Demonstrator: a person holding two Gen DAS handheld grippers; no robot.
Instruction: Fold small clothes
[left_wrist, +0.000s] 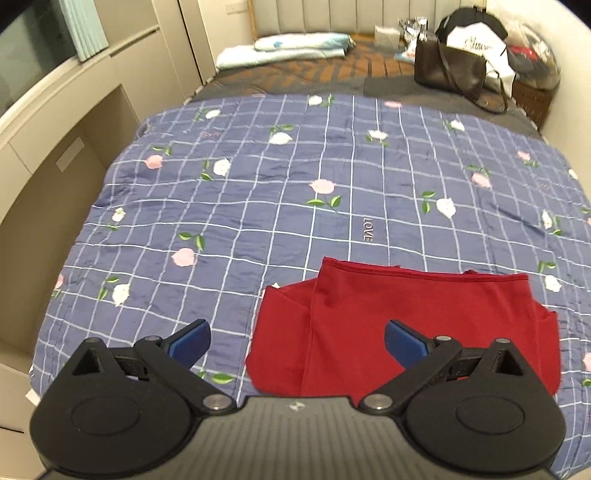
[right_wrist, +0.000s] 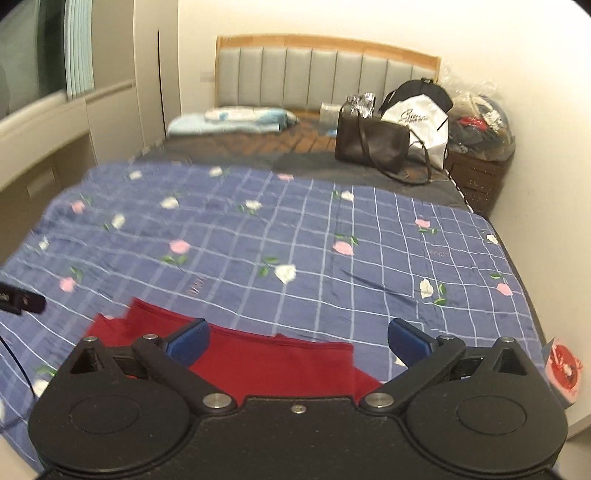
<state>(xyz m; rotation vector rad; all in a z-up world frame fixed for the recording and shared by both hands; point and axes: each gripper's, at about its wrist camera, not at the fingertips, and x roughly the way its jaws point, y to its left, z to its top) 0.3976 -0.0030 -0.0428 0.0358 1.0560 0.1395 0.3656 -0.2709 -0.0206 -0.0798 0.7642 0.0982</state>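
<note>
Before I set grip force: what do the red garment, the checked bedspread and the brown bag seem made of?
The red garment looks like a thin matte knit, probably cotton jersey: it lies limp, with soft folds and stitched hems. The bedspread looks like smooth woven fabric with a faint sheen, creased, possibly lightly quilted. The brown bag looks like leather or imitation leather, dull and slouching.

One red garment (left_wrist: 402, 328), one quilt (left_wrist: 295, 177), two bags (left_wrist: 448, 68).

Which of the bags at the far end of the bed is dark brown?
The leather handbag with long straps, standing nearest the blue quilt; the bag behind it is black and white.
</note>
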